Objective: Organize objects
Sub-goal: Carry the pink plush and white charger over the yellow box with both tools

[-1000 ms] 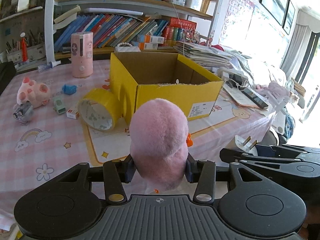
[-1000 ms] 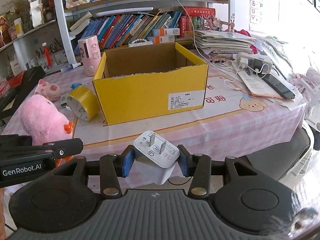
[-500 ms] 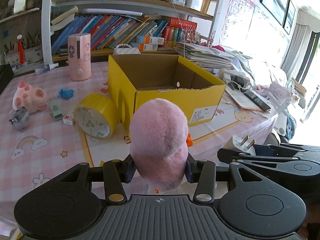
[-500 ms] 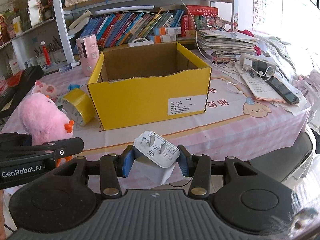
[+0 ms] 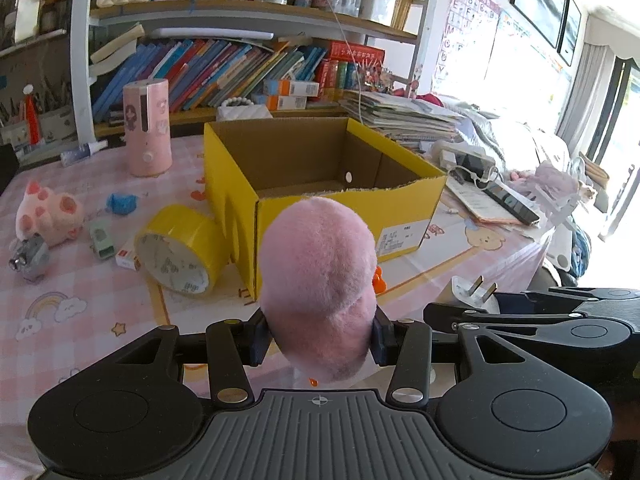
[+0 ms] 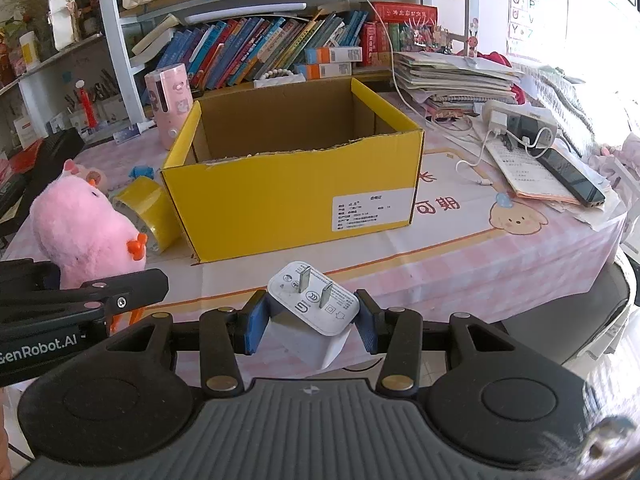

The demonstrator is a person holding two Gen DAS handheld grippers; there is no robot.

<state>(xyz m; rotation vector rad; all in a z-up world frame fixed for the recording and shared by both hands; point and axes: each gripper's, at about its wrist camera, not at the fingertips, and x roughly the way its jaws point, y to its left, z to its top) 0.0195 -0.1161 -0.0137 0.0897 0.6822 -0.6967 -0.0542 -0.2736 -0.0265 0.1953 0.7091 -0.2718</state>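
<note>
left gripper (image 5: 319, 336): tilted downward, clamped on pink plush toy (image 5: 318, 276), toy held upright short of yellow box (image 5: 320, 184) | right gripper (image 6: 310, 322): tilted downward, clamped on white charger plug (image 6: 314, 304), prongs pointed up toward the box, held over the table edge

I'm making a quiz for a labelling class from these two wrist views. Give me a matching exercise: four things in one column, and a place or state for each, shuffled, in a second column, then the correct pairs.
Things
1. pink plush toy
2. white plug adapter
3. yellow tape roll
4. yellow cardboard box

Places or states
A. lying on its side on the tablecloth, against the box
B. clamped in the right gripper
C. open on top, standing on the table
D. clamped in the left gripper

Pairs: 1-D, 2-B, 3-A, 4-C
</note>
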